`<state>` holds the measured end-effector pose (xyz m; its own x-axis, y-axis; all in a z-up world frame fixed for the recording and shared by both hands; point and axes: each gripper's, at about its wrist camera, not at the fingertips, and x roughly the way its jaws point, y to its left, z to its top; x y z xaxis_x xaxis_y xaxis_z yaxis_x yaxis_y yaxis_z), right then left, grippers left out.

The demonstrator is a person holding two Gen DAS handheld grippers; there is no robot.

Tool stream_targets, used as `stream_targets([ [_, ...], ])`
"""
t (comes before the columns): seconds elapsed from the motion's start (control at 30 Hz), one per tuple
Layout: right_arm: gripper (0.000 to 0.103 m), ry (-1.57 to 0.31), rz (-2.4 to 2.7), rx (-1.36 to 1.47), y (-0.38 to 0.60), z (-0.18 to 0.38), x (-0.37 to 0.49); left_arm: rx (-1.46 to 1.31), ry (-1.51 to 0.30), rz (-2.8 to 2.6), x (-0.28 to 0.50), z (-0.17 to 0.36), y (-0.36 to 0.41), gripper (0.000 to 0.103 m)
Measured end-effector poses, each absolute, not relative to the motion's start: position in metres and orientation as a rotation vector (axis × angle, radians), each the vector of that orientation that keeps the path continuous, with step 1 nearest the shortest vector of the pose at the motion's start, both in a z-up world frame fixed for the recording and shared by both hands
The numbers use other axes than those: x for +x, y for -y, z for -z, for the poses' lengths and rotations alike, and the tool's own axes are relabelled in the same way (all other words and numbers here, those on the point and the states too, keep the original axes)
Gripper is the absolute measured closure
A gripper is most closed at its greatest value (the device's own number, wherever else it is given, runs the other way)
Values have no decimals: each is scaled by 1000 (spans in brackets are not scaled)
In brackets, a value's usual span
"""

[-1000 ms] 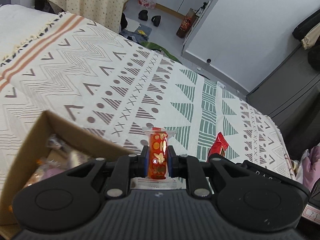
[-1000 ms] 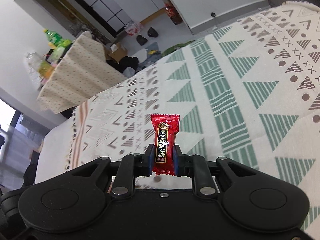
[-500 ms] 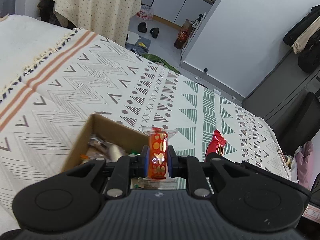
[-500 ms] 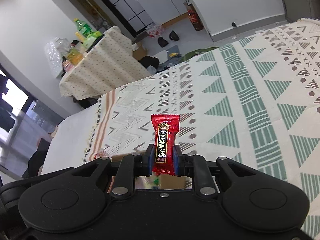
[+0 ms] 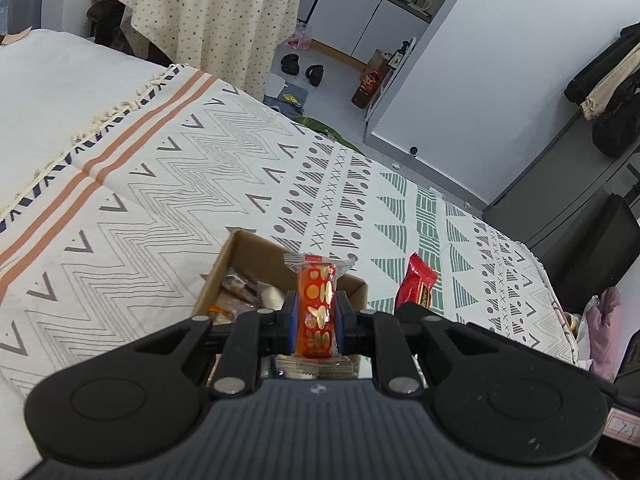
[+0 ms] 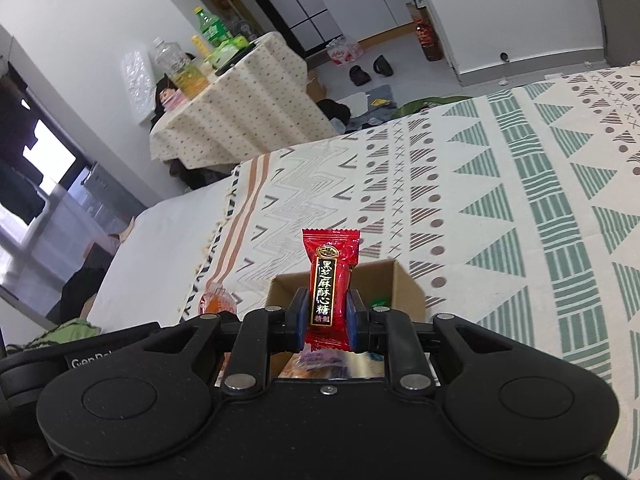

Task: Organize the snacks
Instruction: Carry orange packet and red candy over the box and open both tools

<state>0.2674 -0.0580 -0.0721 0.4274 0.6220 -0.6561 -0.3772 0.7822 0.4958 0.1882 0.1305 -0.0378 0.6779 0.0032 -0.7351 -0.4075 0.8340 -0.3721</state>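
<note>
Both grippers loaded. My left gripper pinches an orange gold-patterned candy wrapper; my right gripper pinches a red sesame-candy packet. Open brown cardboard box, lower centre of the frame, already holds snacks. Left to do, imo: drop both in.

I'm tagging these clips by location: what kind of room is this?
Probably a small studio flat: a bed under a patterned blanket, a cloth-covered table with drink bottles, and kitchen cabinets beyond.

Patterned bedspread carries open cardboard box.
</note>
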Motion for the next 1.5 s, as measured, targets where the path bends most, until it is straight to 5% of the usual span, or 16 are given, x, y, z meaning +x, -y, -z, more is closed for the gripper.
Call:
stream_targets([
  [0.67, 70, -1001, -597, 270, 51, 102, 260, -594, -842, -247, 174, 57, -147, 86],
  [1.2, 39, -993, -559, 337, 90, 96, 240, -582, -888, -241, 168, 62, -135, 82],
  [1.37, 31, -984, -542, 349, 101, 95, 232, -578, -900, -260, 159, 60, -136, 70],
  [1.5, 21, -963, -534, 352, 109, 91, 223, -562, -899, -273, 150, 56, -132, 50],
])
